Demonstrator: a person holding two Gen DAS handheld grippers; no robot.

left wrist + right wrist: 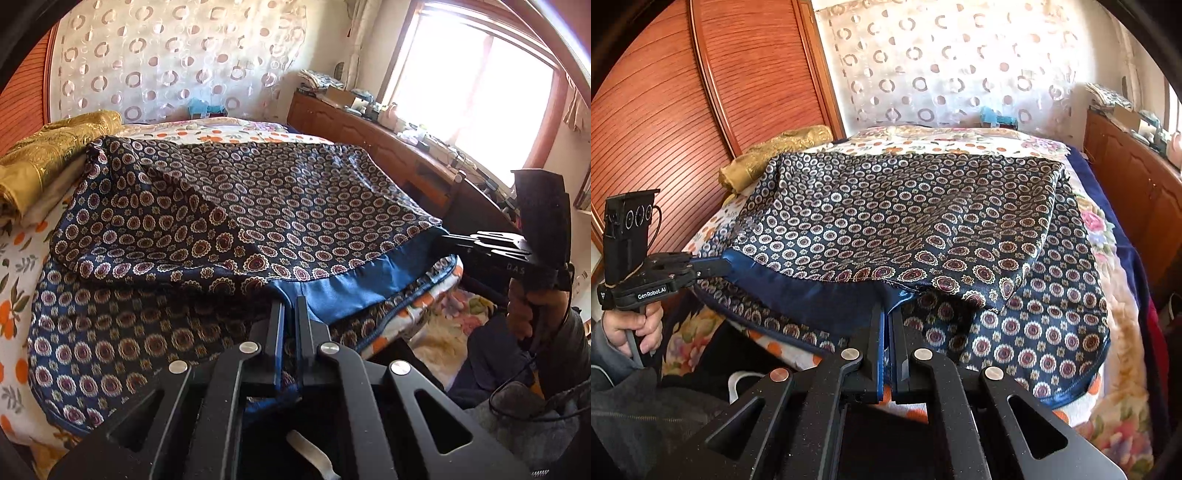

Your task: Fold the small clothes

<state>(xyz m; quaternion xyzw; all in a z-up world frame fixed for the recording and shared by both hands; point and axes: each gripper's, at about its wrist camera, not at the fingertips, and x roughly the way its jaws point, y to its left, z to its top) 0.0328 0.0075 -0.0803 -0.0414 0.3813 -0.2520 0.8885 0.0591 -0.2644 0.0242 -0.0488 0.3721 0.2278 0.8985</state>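
Cloth, navy with medallion print, lies on the bed, its near hem lifted and doubled over itself. Left gripper pinches that blue hem; right gripper pinches it further along. Bed edge runs just beside both. Gold bedding sits nearby; cabinet flanks the bed.

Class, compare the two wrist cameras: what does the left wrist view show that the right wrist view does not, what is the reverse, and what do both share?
Only the left wrist view shows the bright window and the right gripper from the side. Only the right wrist view shows the slatted wooden doors and the left gripper from the side. Both show the patterned navy garment on the floral bed, each gripper shut on its blue edge, and the gold fabric.
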